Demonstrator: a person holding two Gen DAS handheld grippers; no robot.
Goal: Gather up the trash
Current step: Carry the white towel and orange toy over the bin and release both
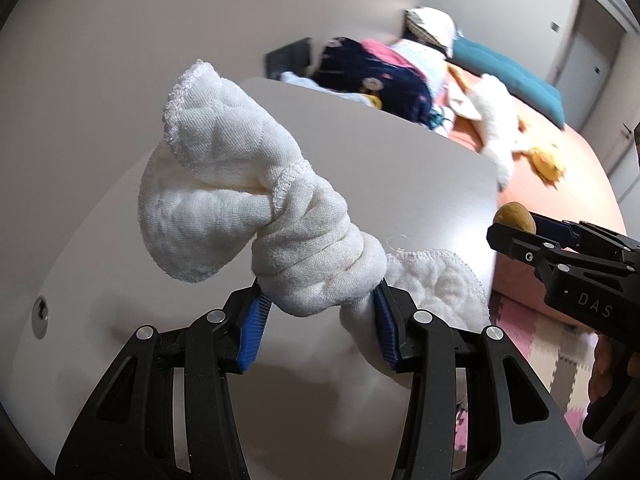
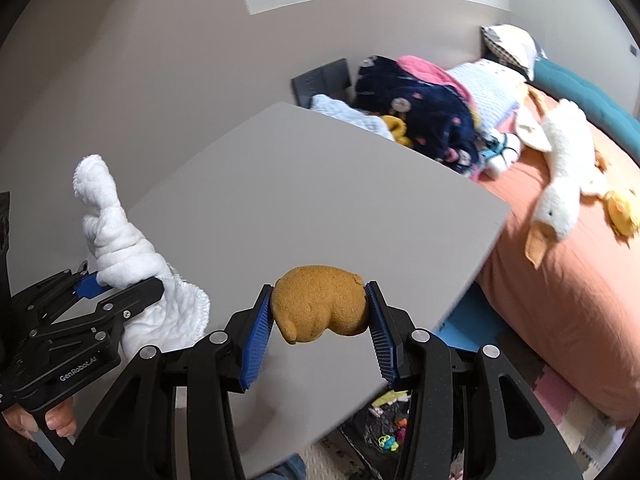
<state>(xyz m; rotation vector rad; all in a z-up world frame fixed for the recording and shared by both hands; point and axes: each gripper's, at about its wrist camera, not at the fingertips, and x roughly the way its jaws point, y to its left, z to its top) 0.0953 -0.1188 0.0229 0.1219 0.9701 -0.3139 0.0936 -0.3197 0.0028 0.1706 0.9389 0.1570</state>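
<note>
My left gripper [image 1: 320,304] is shut on a twisted white cloth [image 1: 256,200] and holds it above the grey table [image 1: 420,160]. The cloth also shows at the left of the right wrist view [image 2: 120,248], with the left gripper [image 2: 120,286] below it. My right gripper [image 2: 320,312] is shut on a brown bear-shaped sponge [image 2: 320,304], held above the table [image 2: 320,184] near its front edge. The right gripper [image 1: 516,228] and the sponge [image 1: 514,216] also show at the right of the left wrist view.
A bed with an orange sheet [image 2: 560,300] lies right of the table, with a white goose plush [image 2: 560,168], a yellow plush [image 2: 622,208] and piled clothes [image 2: 420,116]. A bin with colourful litter [image 2: 388,428] sits under the table's near corner. Foam floor mats [image 1: 552,360] lie below.
</note>
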